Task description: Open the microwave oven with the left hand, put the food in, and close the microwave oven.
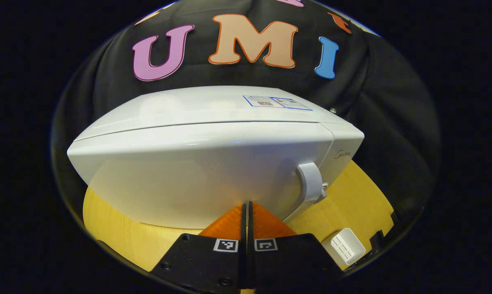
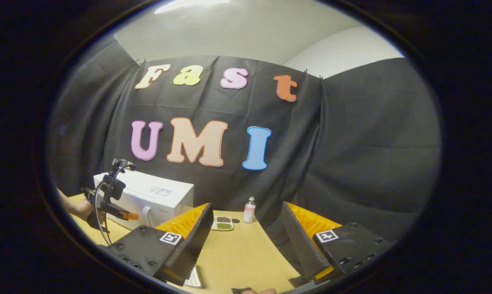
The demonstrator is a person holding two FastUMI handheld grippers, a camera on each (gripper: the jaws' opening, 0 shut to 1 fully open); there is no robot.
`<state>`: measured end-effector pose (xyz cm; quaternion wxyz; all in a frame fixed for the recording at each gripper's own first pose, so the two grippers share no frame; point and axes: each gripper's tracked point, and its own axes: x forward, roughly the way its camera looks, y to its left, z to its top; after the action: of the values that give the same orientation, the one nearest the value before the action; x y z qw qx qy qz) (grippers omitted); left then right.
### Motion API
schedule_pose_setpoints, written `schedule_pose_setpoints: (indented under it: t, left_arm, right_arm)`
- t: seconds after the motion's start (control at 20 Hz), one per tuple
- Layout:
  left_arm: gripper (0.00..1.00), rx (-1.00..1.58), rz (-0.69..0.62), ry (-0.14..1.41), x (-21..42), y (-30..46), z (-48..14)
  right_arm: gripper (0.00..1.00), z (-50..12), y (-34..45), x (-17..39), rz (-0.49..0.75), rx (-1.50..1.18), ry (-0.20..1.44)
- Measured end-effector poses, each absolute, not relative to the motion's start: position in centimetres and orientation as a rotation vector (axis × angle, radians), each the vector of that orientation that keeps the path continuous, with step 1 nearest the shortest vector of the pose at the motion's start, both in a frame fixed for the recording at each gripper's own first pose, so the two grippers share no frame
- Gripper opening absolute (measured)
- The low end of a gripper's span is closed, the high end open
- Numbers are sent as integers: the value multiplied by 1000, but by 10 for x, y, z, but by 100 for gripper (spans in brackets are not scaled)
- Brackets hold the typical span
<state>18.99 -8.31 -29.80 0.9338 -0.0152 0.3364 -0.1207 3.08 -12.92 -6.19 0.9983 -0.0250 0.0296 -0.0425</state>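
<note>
A: Left tongs [image 1: 246, 212]?
B: Pressed together, empty, just before the closed microwave [image 1: 213, 163]; its handle [image 1: 310, 183] is to their right.
A: Right tongs [image 2: 246, 241]?
B: Spread wide; food tray [image 2: 223, 222] lies ahead on the bench [image 2: 238, 257].

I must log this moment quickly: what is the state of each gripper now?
Left gripper: closed, holding nothing, in front of the microwave oven door.
Right gripper: open, empty, above the table.
</note>
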Motion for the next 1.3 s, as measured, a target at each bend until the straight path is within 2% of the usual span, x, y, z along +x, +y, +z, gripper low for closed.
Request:
schedule_pose_setpoints:
  t: [0.05, 0.1, 0.15, 0.25, 0.55, 0.8, 1.0, 1.15, 1.2, 1.3]
  left_arm:
    - [0, -23, -233, 683, 188, -82, -295]
    - [0, -19, -224, 660, 190, -83, -290]
    - [0, -21, -227, 642, 188, -87, -281]
    - [0, -50, -254, 605, 180, -102, -258]
    - [0, -92, -308, 329, 179, -131, -123]
    - [0, -117, -265, 86, 170, -125, -12]
    - [0, -82, -155, -77, 148, -103, 40]
    - [96, -25, -122, -52, 128, -95, 28]
    - [93, -11, -98, -28, 118, -86, 17]
    - [96, 1, -91, 33, 102, -81, -6]
  right_arm:
    - [100, -63, -131, 31, -88, -47, 59]
    - [97, -63, -134, 30, -93, -47, 59]
    - [100, -63, -136, 31, -97, -46, 58]
    - [98, -61, -142, 31, -108, -39, 49]
    - [97, -67, -154, 38, -104, -19, 55]
    - [97, -63, -160, 50, -70, -17, 35]
    - [97, -62, -153, 61, -22, -16, 30]
    - [97, -61, -143, 70, 26, -17, 28]
    - [97, -59, -137, 72, 42, -11, 24]
    - [97, -55, -128, 76, 68, -10, 17]
